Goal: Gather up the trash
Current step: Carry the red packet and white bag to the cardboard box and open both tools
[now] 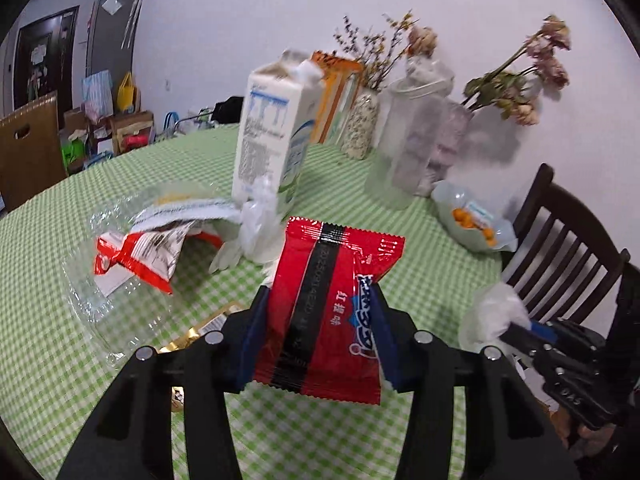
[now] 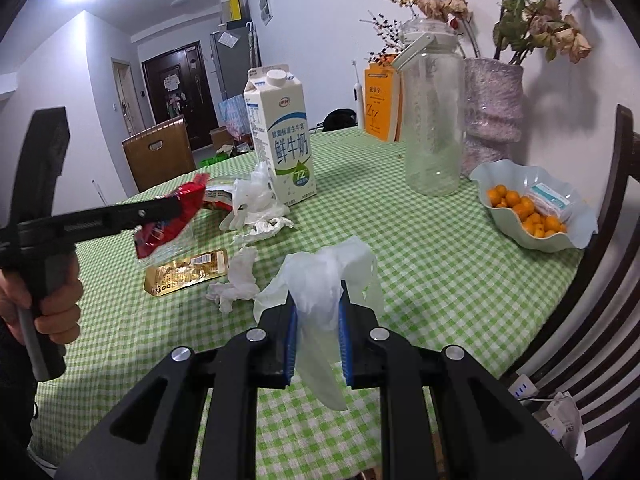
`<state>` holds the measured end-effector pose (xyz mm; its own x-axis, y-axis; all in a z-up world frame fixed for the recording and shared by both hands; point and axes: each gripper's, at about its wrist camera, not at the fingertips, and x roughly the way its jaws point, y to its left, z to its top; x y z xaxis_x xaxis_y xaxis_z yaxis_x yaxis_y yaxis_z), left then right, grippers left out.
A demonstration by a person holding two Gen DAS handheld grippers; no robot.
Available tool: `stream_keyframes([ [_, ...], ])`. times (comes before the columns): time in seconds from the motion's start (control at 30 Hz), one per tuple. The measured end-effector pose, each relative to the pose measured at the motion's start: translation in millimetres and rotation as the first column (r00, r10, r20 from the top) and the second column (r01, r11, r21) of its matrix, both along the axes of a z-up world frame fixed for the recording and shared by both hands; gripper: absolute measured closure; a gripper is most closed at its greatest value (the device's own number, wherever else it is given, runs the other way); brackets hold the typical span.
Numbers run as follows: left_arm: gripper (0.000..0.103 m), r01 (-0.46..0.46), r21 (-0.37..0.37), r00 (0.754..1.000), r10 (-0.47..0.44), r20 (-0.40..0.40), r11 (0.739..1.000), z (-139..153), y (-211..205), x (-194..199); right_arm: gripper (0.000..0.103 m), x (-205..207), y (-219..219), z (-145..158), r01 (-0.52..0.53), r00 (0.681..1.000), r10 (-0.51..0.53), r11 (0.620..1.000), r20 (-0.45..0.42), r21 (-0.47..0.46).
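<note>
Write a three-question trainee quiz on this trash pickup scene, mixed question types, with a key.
1. True or false: the left gripper is shut on a red foil snack packet.
2. What does the right gripper hold?
A. gold foil sachet
B. thin translucent plastic glove
C. white milk carton
3. Fill in: the pale scalloped bowl holds small ____ fruits.

Key: 1 true. 2 B, the thin translucent plastic glove; the gold foil sachet and white milk carton rest on the green checked tablecloth. 3 orange.

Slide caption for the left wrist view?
Left hand-held gripper lifts red snack packet above littered checked table.
</note>
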<state>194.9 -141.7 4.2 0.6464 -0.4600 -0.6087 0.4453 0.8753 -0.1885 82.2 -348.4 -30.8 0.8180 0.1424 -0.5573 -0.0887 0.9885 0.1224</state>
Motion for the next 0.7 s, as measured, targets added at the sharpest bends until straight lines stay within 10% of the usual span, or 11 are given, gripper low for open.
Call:
stream_keyframes([
  [0.33,0.057,0.202,-0.013,0.979,-0.202,-0.003,0.979,-3,-81,-54,0.086,-66,-69,-3,0.182,0.983,-0.183,0.983,-0.010,-0.035],
  [0.7,0.057,0.527,-0.048,0.833,-0.527,-0.168,0.848,-69,-221,-133,0.086,-188,-175,-54,0.468,0.861,-0.477,0.879,-0.178,-0.093],
])
